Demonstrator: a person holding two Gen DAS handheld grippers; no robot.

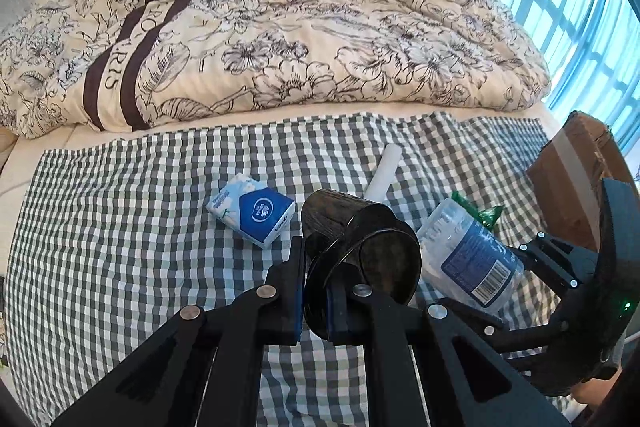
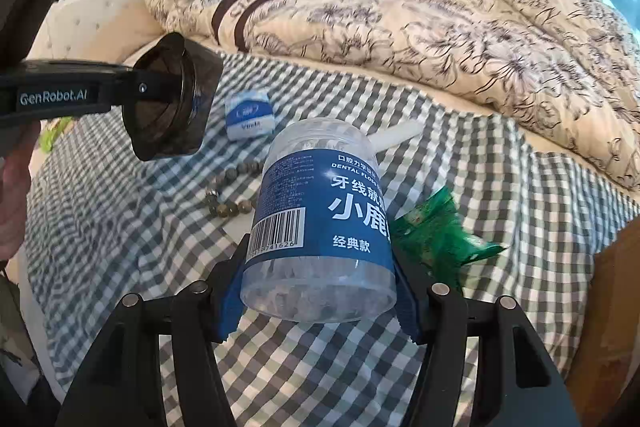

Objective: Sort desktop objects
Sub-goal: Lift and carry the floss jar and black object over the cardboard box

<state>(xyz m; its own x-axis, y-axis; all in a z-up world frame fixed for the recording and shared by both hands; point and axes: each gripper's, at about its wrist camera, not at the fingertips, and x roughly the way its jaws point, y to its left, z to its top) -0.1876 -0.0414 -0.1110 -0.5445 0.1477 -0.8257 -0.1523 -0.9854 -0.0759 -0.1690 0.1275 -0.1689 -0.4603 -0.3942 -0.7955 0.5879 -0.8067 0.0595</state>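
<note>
Clamped on the rim wall of one dark translucent plastic cup (image 1: 360, 247), the left gripper (image 1: 314, 291) holds it tilted above the checked cloth (image 1: 120, 247). To its right, the right gripper (image 2: 320, 303) squeezes one clear round jar (image 2: 320, 219) filled with white floss picks. Farther off lie one blue tissue pack (image 1: 252, 209), a white tube (image 1: 384, 171), a bead bracelet (image 2: 232, 191) and a green wrapper (image 2: 436, 231).

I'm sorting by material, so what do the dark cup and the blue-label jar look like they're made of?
Dark cup: likely tinted translucent plastic, glossy; light shows through its wall, though glass isn't ruled out. Blue-label jar: clear plastic, slightly frosted, with a printed wrap label; the pale contents show through it.
</note>
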